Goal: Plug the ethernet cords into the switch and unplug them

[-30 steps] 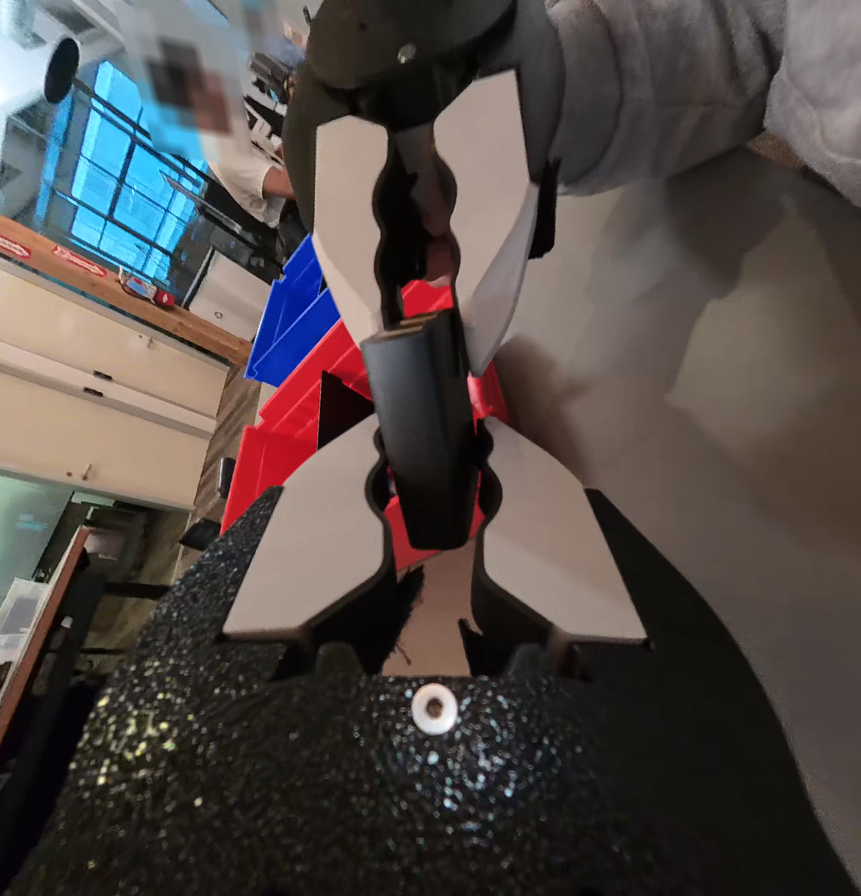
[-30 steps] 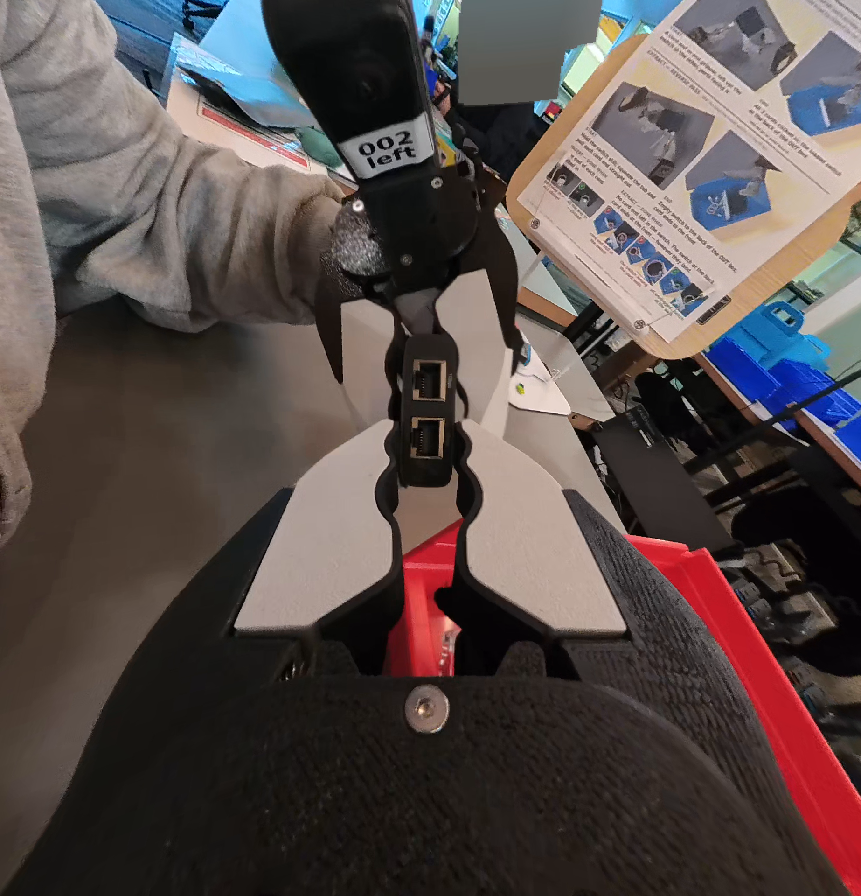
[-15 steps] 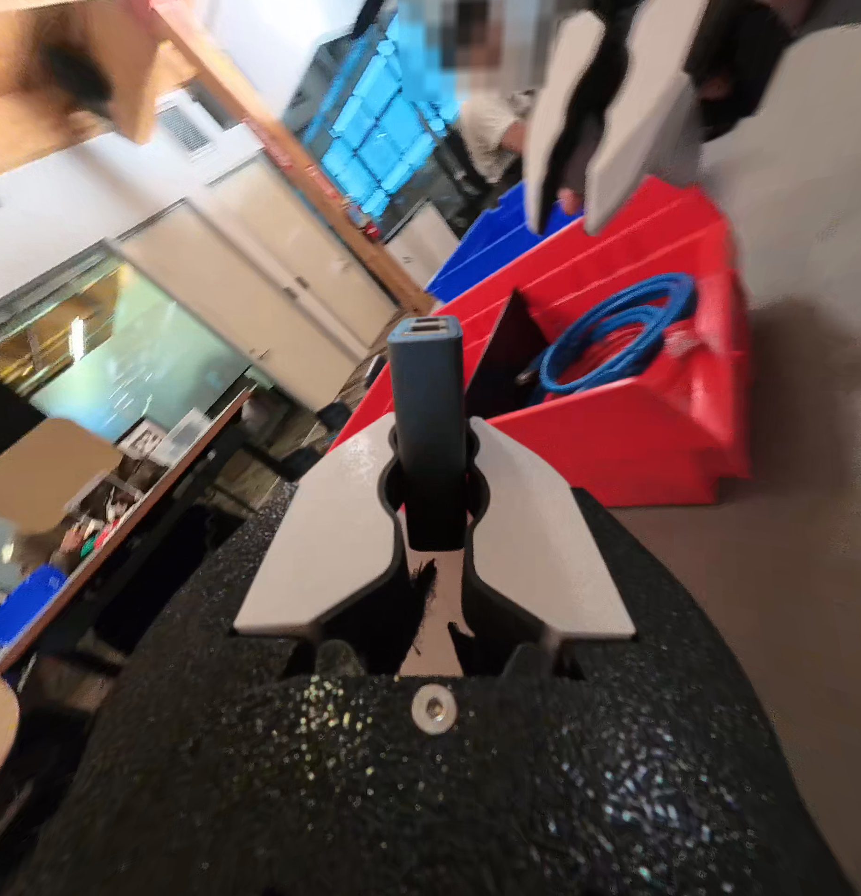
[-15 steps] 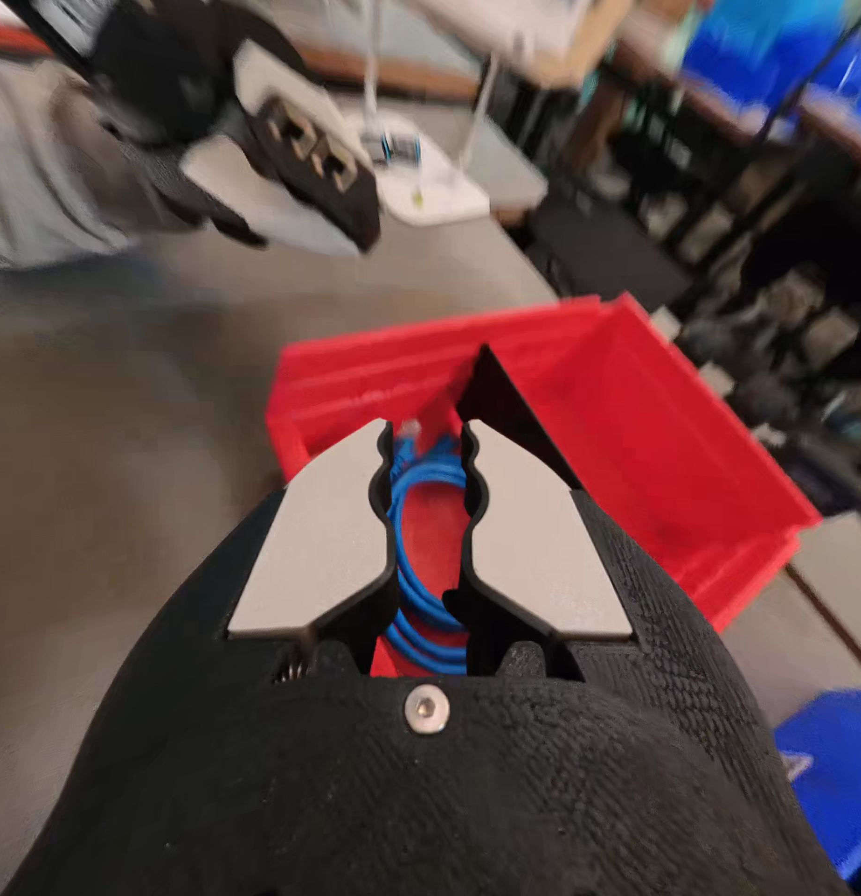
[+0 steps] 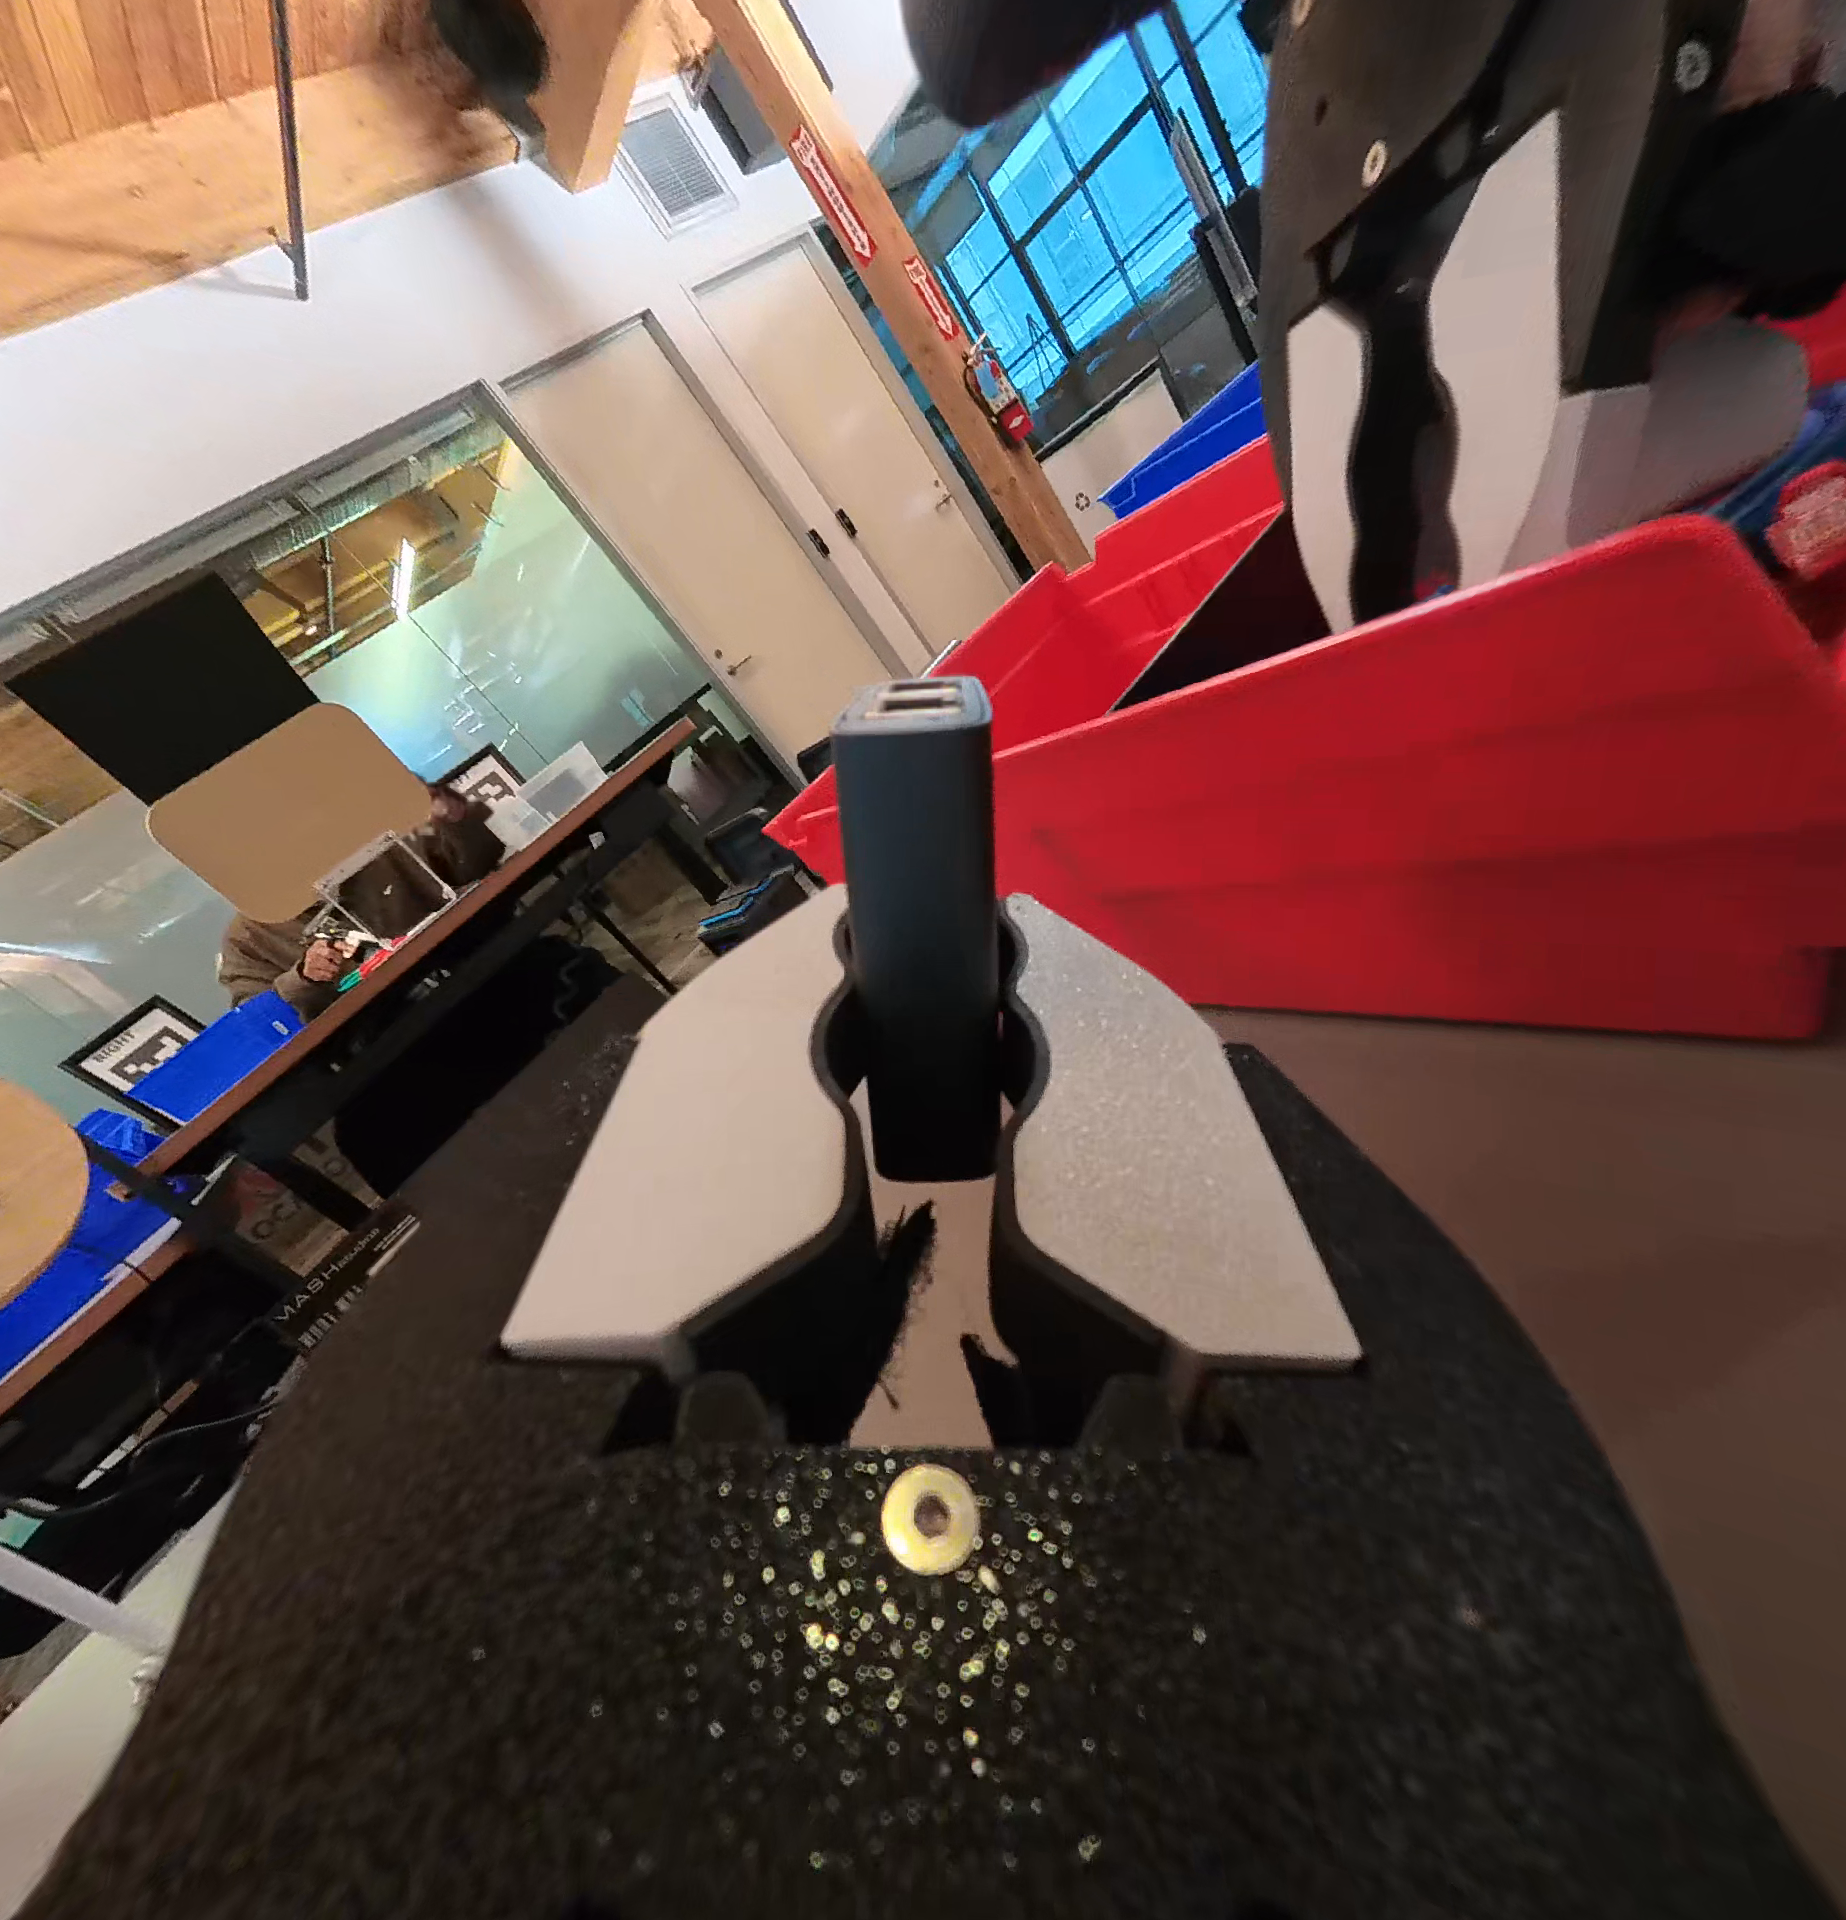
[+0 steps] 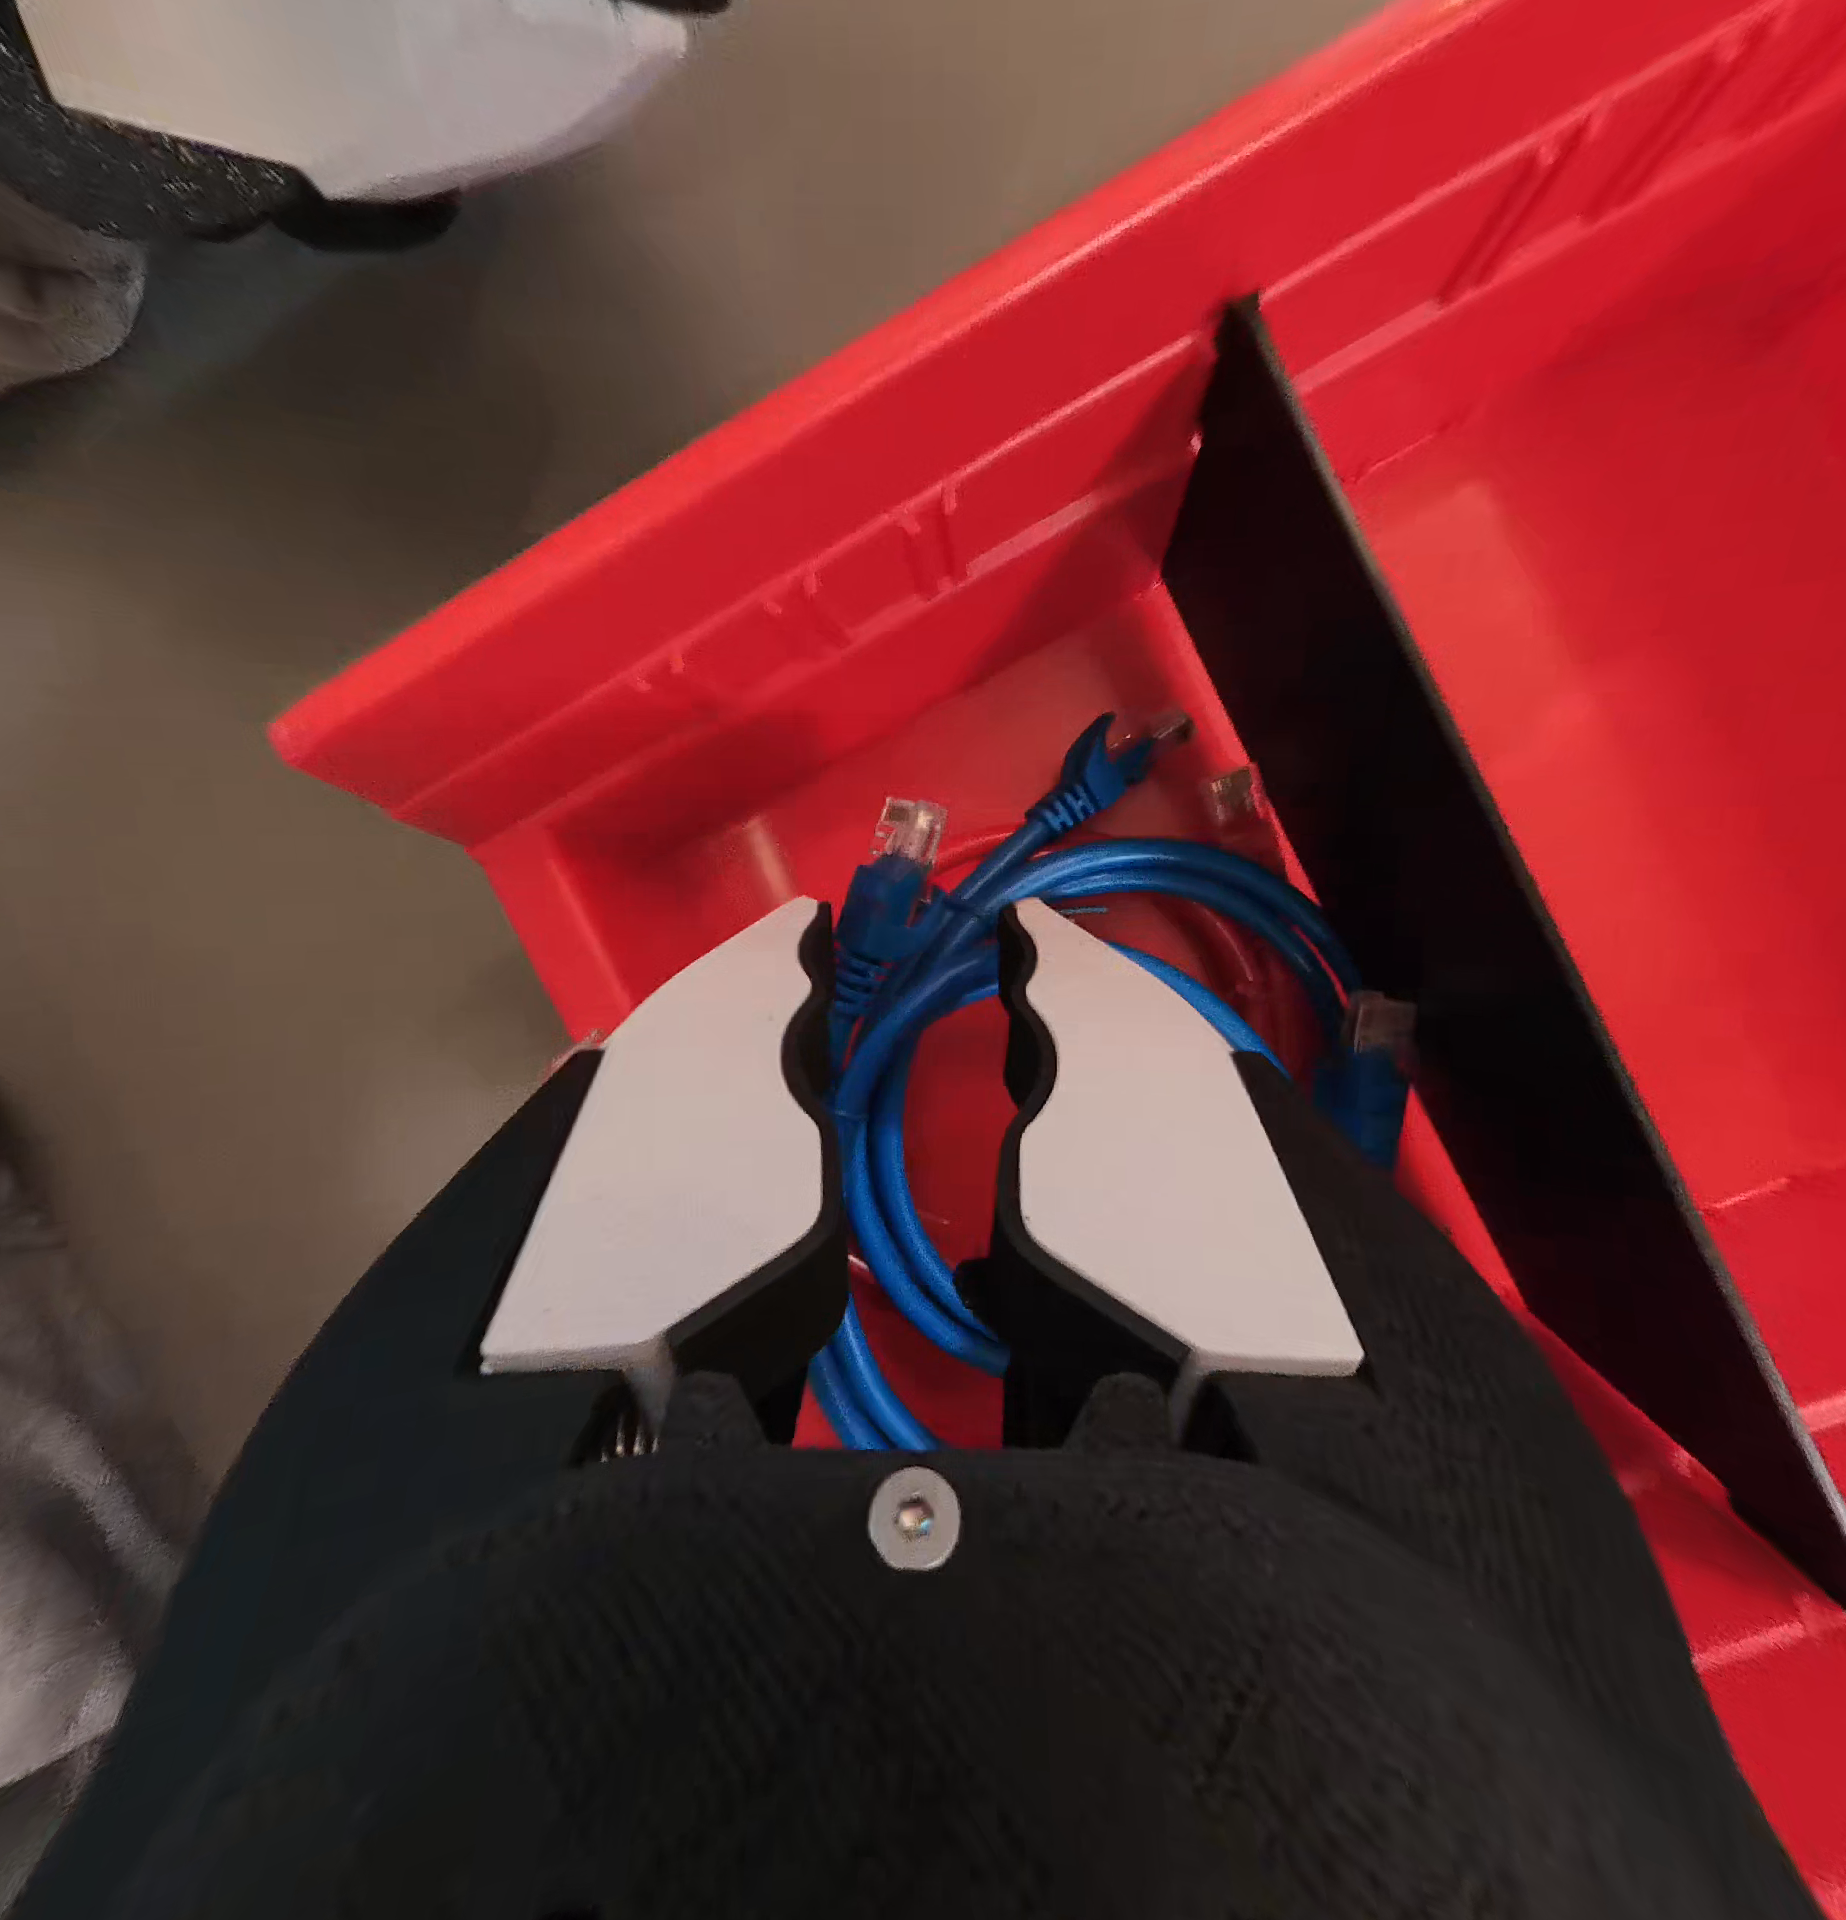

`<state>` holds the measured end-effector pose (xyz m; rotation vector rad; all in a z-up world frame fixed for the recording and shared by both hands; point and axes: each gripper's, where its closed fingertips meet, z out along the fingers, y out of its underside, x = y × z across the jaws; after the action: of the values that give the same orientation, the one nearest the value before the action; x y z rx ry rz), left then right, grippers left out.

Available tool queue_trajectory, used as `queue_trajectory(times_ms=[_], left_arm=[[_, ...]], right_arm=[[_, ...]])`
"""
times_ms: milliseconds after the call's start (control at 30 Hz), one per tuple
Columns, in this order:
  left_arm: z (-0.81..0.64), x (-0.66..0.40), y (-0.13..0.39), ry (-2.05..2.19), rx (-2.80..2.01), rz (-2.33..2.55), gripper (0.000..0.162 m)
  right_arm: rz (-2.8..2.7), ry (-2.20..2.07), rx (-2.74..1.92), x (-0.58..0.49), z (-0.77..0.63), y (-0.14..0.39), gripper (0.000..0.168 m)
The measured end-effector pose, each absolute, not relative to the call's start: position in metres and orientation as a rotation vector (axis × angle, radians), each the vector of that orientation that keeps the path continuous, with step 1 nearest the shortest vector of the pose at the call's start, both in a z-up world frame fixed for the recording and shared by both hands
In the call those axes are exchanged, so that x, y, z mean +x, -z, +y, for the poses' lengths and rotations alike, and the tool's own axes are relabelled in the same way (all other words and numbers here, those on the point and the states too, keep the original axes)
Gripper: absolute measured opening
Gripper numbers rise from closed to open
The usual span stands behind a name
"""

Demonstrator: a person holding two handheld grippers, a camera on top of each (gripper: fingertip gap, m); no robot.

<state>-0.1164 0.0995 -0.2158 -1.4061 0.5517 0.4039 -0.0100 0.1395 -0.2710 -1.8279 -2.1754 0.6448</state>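
My left gripper [image 5: 924, 925] is shut on a black block with two sockets in its end [image 5: 914, 831] and holds it upright beside a red bin [image 5: 1418, 810]. My right gripper [image 6: 908, 920] is open and reaches down into the red bin [image 6: 690, 665]. A coiled blue network cable [image 6: 1158, 873] lies between and under its fingers, with one clear plug [image 6: 908, 826] just past the fingertips. In the left wrist view, the right gripper [image 5: 1407, 499] hangs over the bin. The left gripper's pale finger [image 6: 379, 94] shows blurred at the top left.
A black divider [image 6: 1418, 831] splits the red bin, with the cable in its left compartment. The bin stands on a grey-brown table [image 6: 223, 520]. A grey sleeve [image 6: 36, 1455] is at the left edge. Blue bins [image 5: 1199, 447] stand behind, and a person sits at a far desk [image 5: 306, 945]. Spacing between my two grippers at the tips: around 12 cm.
A second ago both grippers were at the black block. The right gripper has left it and come down into the red bin over the blue cable. The left gripper keeps the block and has swung aside.
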Motion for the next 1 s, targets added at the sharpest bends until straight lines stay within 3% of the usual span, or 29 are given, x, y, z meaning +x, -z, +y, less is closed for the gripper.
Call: queue_trajectory(times_ms=[167,367,800,1000], left_arm=[[0.099,-0.115,0.216,-0.394,-1.404,0.553,0.021],[0.099,-0.111,0.217,-0.387,-1.403,0.572,0.021],[0.101,-0.109,0.222,-0.342,-1.431,0.566,0.021],[0.101,-0.109,0.223,-0.337,-1.437,0.57,0.021]], right_arm=[[-2.267,-0.588,-1.926,-0.01,0.134,0.281,0.034],[-2.308,-0.506,-1.821,-0.007,0.135,0.275,0.017],[-1.888,-0.062,-0.663,0.002,0.126,0.199,0.015],[-1.794,0.123,-0.429,0.009,0.115,0.19,0.012]])
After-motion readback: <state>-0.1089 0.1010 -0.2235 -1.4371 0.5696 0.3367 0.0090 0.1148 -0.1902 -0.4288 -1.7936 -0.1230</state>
